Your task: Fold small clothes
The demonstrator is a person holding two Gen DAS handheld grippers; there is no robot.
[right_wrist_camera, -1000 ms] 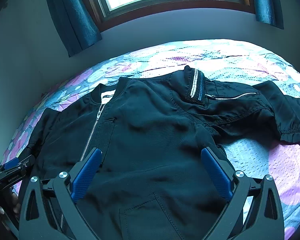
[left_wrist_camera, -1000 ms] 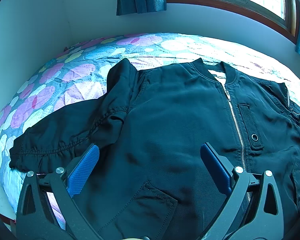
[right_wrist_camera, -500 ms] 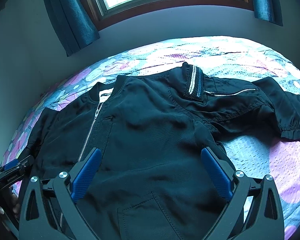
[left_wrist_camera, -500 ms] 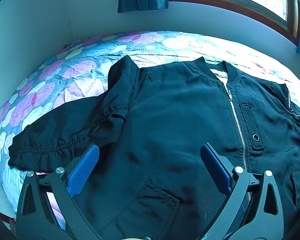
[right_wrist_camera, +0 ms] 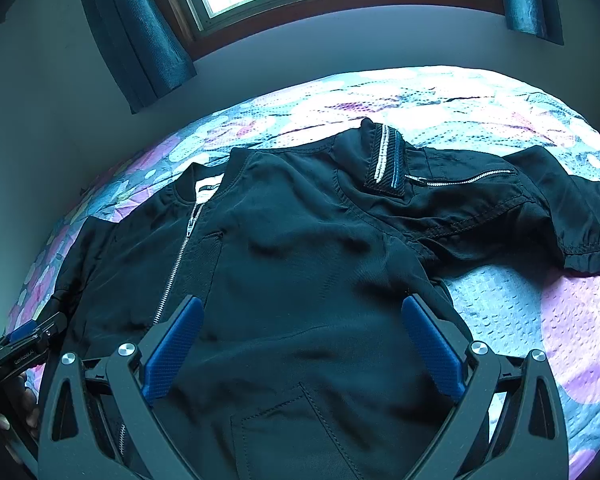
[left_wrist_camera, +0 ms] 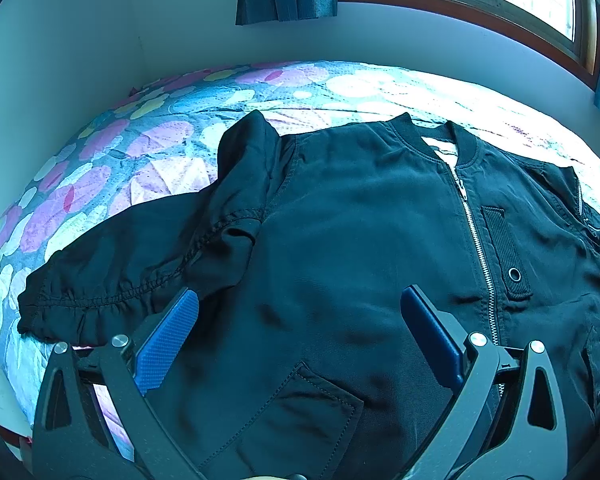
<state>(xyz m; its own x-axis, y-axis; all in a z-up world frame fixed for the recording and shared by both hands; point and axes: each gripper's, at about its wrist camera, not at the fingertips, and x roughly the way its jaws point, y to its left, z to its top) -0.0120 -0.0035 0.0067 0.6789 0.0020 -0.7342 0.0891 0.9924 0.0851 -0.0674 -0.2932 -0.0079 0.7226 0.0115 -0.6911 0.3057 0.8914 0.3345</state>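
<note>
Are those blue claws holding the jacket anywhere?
No. The left gripper and right gripper hang open above the jacket, gripping nothing.

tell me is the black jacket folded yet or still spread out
Spread out. The black jacket lies flat, front up and zipped, on the bedspread, with both sleeves stretched out sideways. No fold shows.

Almost no writing is showing clearly. At the nine o'clock edge of the right wrist view, small pale lettering is running along the black body of the left gripper (right_wrist_camera: 26, 346), but it is staying too tiny and blurred to spell out. At about eleven o'clock from that view's centre, the white neck label (right_wrist_camera: 209, 187) inside the jacket (right_wrist_camera: 300, 280) collar is carrying a short dark mark, also unreadable.
</note>
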